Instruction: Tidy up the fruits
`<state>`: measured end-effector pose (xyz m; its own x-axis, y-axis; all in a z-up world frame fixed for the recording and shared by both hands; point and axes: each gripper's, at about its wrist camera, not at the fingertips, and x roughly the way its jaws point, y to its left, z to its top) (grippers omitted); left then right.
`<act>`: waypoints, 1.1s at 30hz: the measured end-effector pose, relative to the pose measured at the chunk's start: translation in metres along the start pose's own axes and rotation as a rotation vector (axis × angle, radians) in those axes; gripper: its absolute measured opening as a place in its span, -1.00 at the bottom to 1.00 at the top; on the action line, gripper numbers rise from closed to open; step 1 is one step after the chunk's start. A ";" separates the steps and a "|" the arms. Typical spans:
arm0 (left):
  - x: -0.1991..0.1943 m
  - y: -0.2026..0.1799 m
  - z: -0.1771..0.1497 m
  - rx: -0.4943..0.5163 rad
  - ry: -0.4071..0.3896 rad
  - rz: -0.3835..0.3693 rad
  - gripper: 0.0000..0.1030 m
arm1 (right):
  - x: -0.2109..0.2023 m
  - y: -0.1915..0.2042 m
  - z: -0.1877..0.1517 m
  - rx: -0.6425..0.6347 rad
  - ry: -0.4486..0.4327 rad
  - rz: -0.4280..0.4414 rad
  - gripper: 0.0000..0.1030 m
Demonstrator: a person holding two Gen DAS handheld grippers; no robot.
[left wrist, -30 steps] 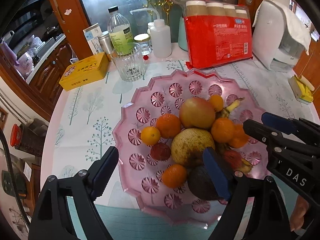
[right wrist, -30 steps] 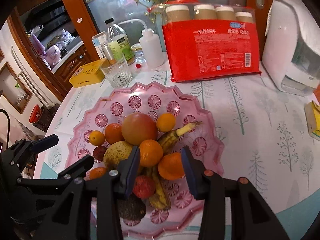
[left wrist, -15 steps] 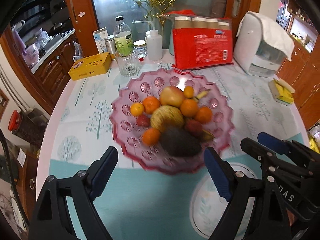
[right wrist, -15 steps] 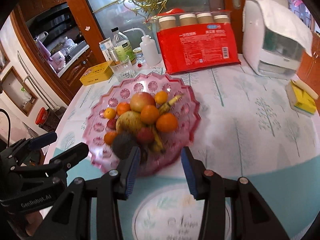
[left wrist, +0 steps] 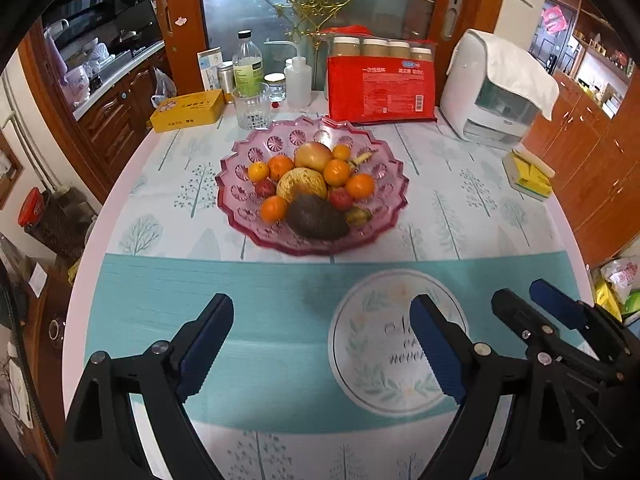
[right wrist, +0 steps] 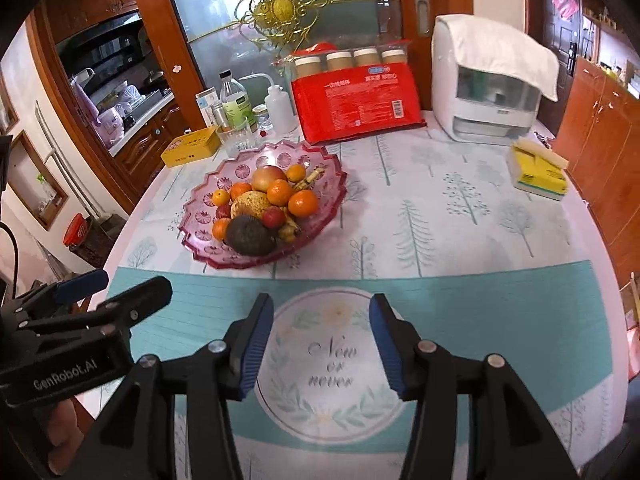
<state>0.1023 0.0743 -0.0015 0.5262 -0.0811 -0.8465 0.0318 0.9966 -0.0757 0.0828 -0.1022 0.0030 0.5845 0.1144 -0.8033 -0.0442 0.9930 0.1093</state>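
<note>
A pink glass fruit plate [left wrist: 240,184] stands on the round table with several oranges [left wrist: 360,186], an apple [left wrist: 313,156], a dark avocado [left wrist: 316,218], a yellowish pear [left wrist: 306,184] and a banana. The right wrist view shows the same plate [right wrist: 332,176] at centre left. My left gripper [left wrist: 320,332] hangs open and empty over the teal part of the cloth, well short of the plate. My right gripper [right wrist: 320,320] is over the round printed emblem; its jaws are opening with nothing between them. The two grippers are side by side.
Behind the plate are a drinking glass [left wrist: 250,106], a yellow tin [left wrist: 188,110], bottles [left wrist: 247,64], a red pack of paper cups [left wrist: 380,88] and a white appliance under a towel [left wrist: 496,92]. A yellow box [left wrist: 528,172] lies at the right edge.
Both grippers have drawn back and upward from right over the fruit to the near side of the table. The right jaws have widened. The fruit has stayed in the plate.
</note>
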 end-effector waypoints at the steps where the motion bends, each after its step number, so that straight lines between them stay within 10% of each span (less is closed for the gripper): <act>1: -0.004 -0.002 -0.003 0.003 -0.002 0.001 0.73 | -0.006 -0.001 -0.003 0.005 -0.004 -0.002 0.01; 33: -0.053 -0.014 -0.037 0.005 -0.052 0.051 0.73 | -0.054 -0.002 -0.031 -0.005 -0.048 -0.012 0.19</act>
<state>0.0424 0.0641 0.0249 0.5710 -0.0298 -0.8204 0.0079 0.9995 -0.0308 0.0262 -0.1091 0.0281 0.6235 0.1014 -0.7752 -0.0410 0.9944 0.0971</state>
